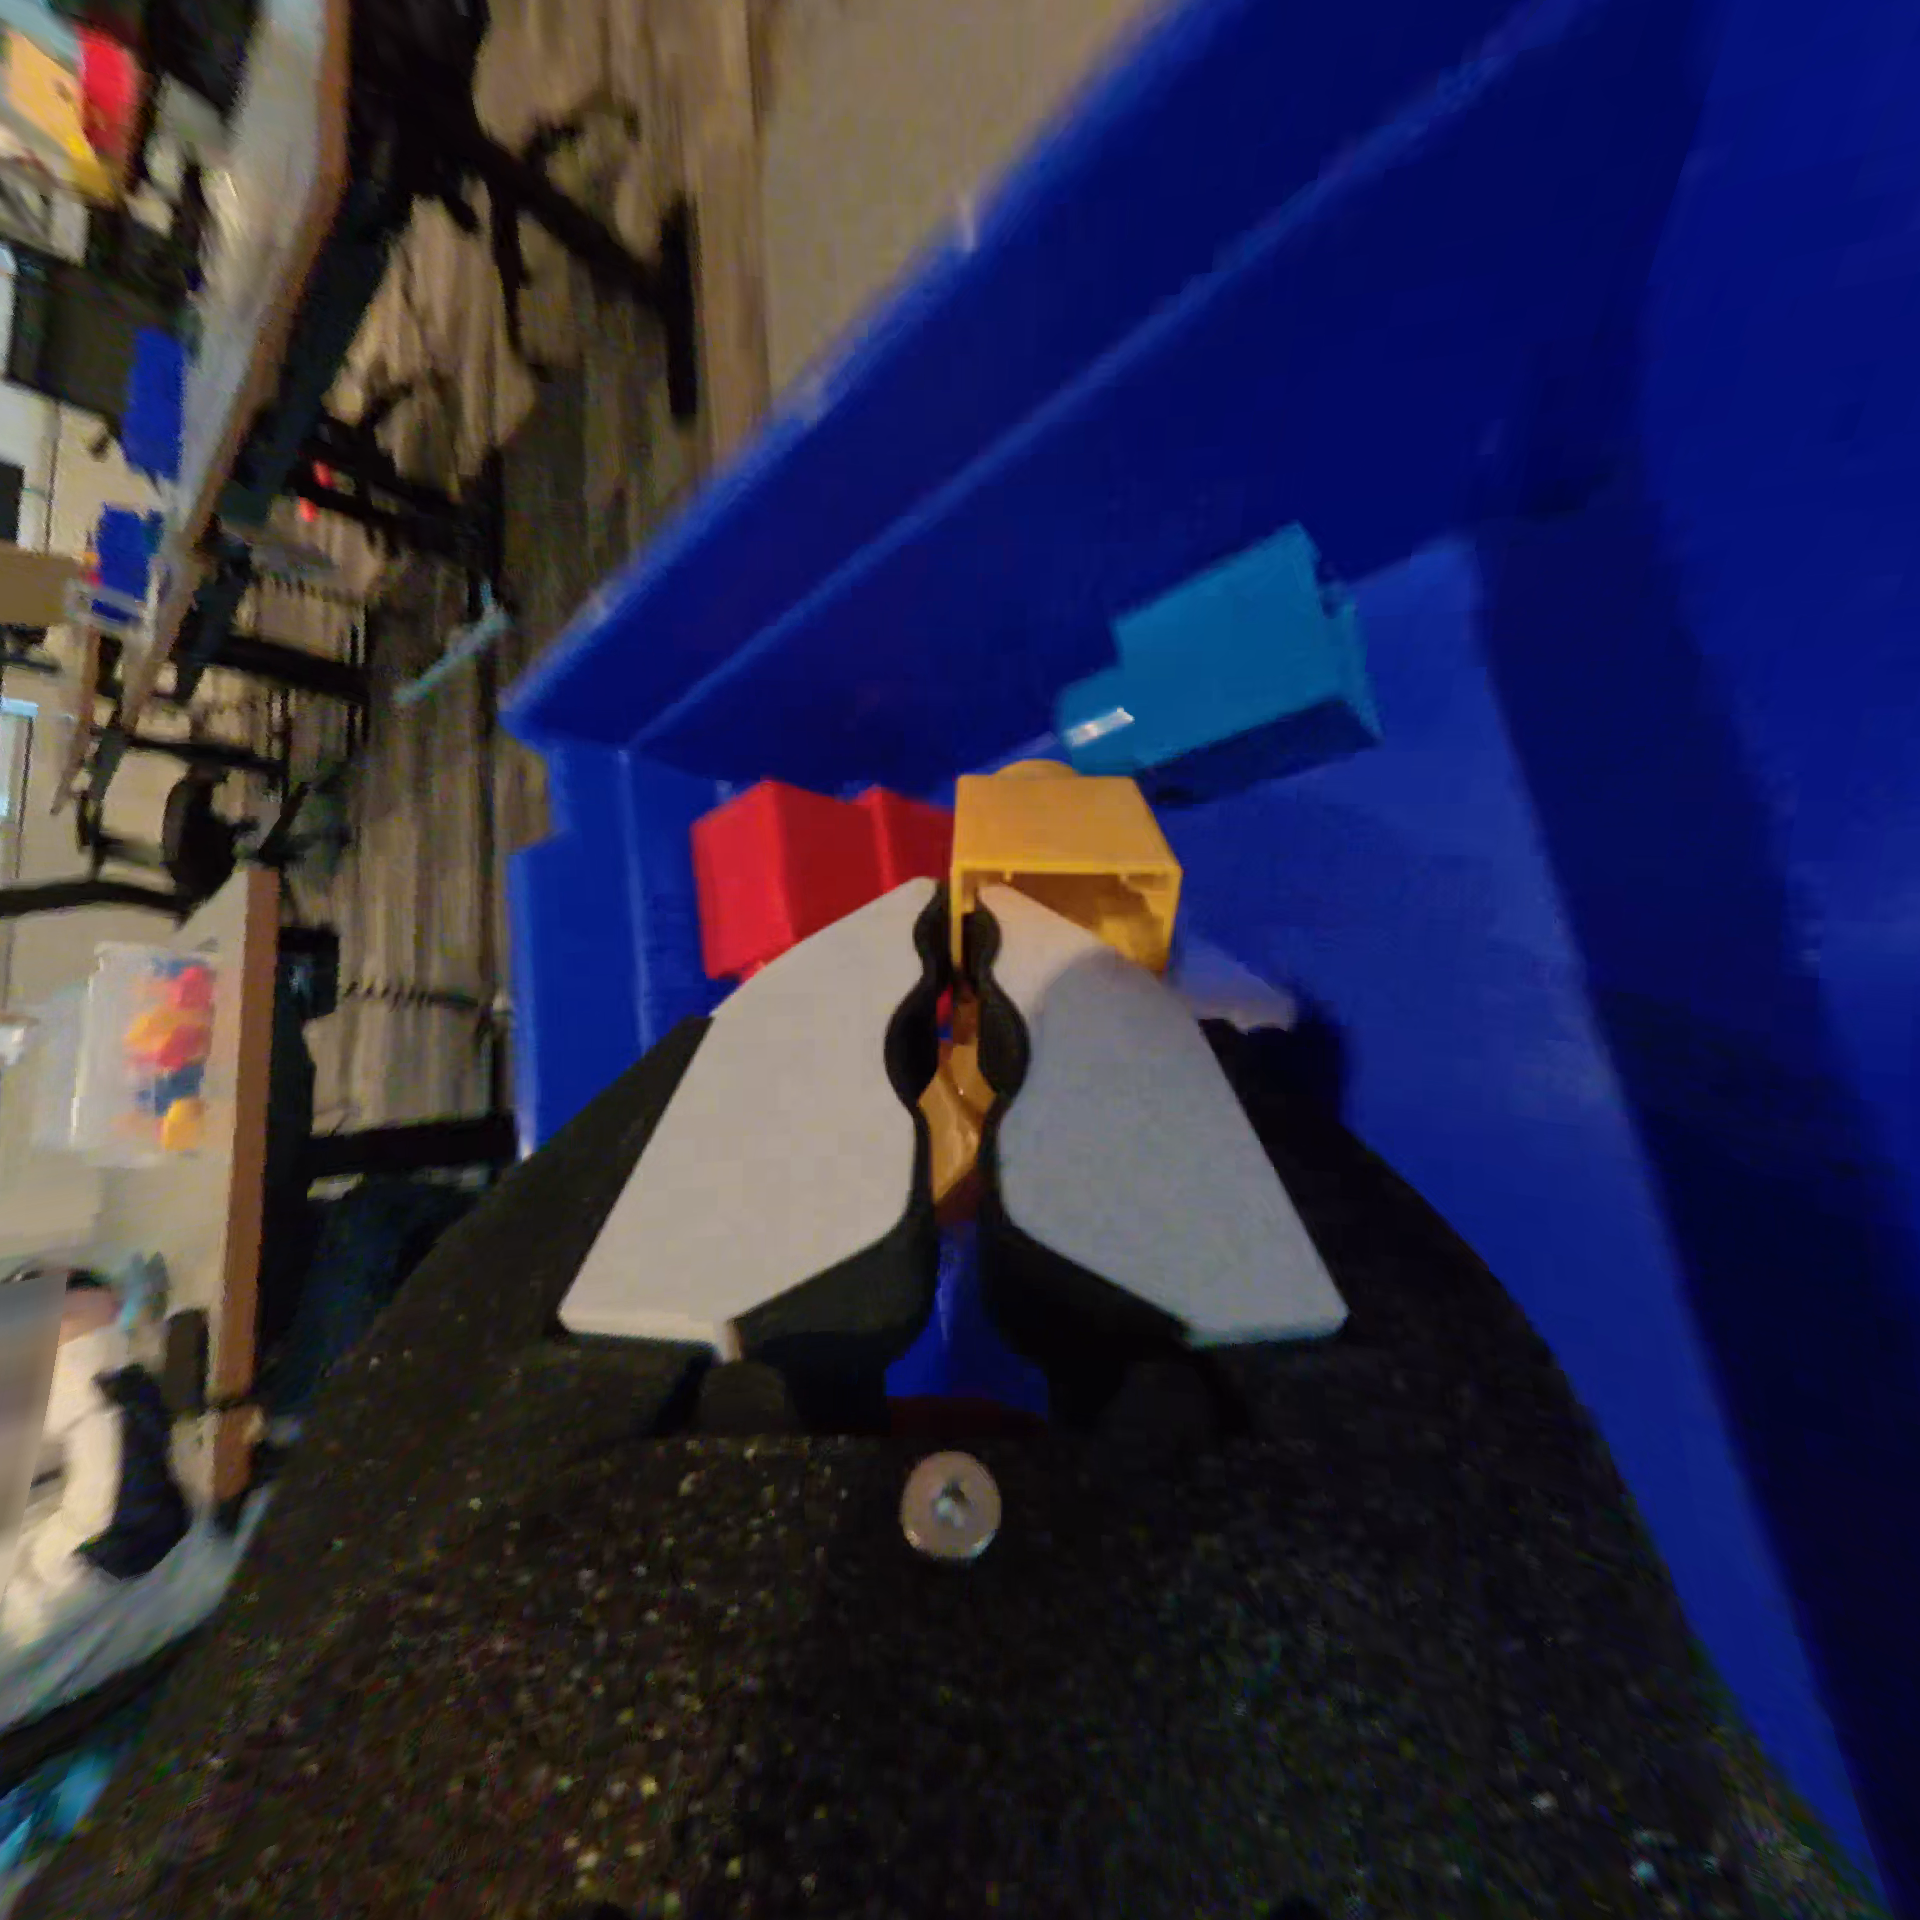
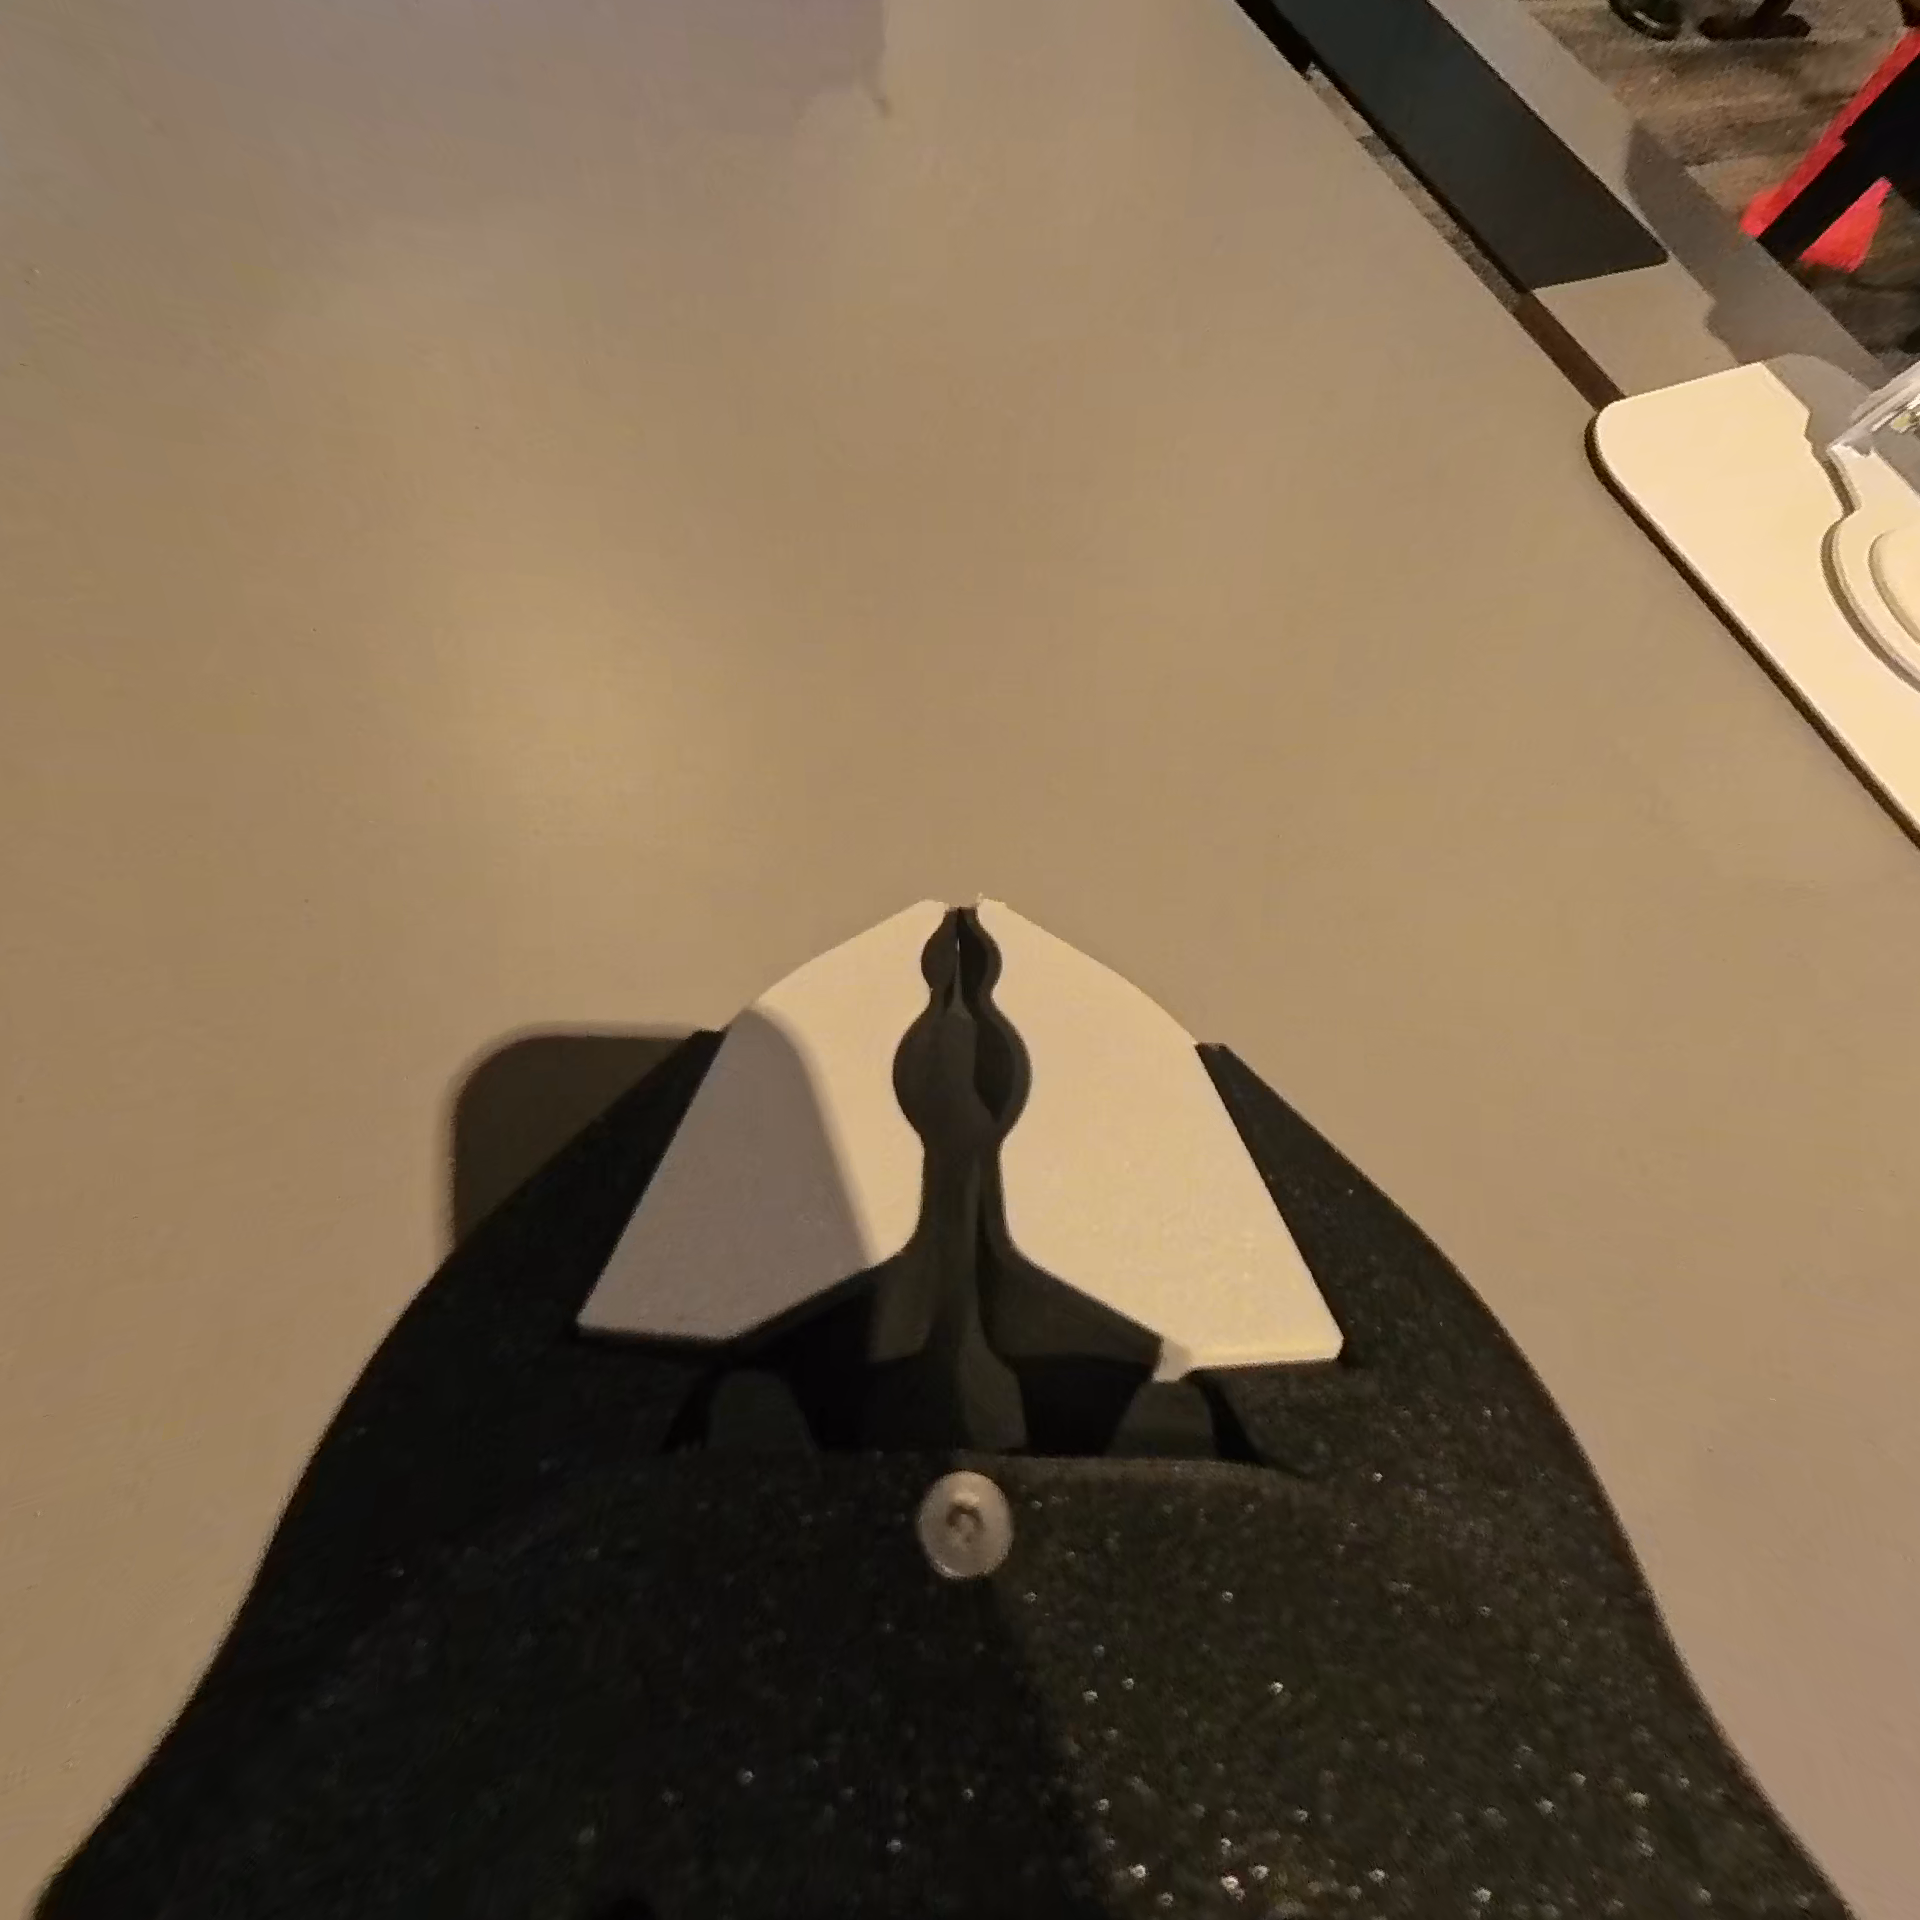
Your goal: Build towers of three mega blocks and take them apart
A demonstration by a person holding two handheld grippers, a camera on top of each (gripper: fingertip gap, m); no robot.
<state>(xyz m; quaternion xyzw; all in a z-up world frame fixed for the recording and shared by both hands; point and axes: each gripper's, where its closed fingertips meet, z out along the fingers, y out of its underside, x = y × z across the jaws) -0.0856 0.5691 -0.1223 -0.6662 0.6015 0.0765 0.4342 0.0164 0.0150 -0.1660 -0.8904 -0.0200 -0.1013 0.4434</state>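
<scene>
In the left wrist view my left gripper (image 1: 956,914) reaches into a blue bin (image 1: 1143,416) and is shut on the wall of a yellow mega block (image 1: 1060,842), whose hollow underside faces the camera. A red block (image 1: 790,873) lies just left of it and behind it. A light blue block (image 1: 1236,665) lies above and to the right, against the bin's inner wall. In the right wrist view my right gripper (image 2: 964,914) is shut and empty, hovering over the bare beige table (image 2: 623,468). No blocks show in that view.
The bin's walls close in above and to the right of my left gripper. Beyond the bin, blurred shelves and a clear container of coloured blocks (image 1: 166,1049) show at the left. In the right wrist view a white board (image 2: 1745,561) lies at the table's right edge.
</scene>
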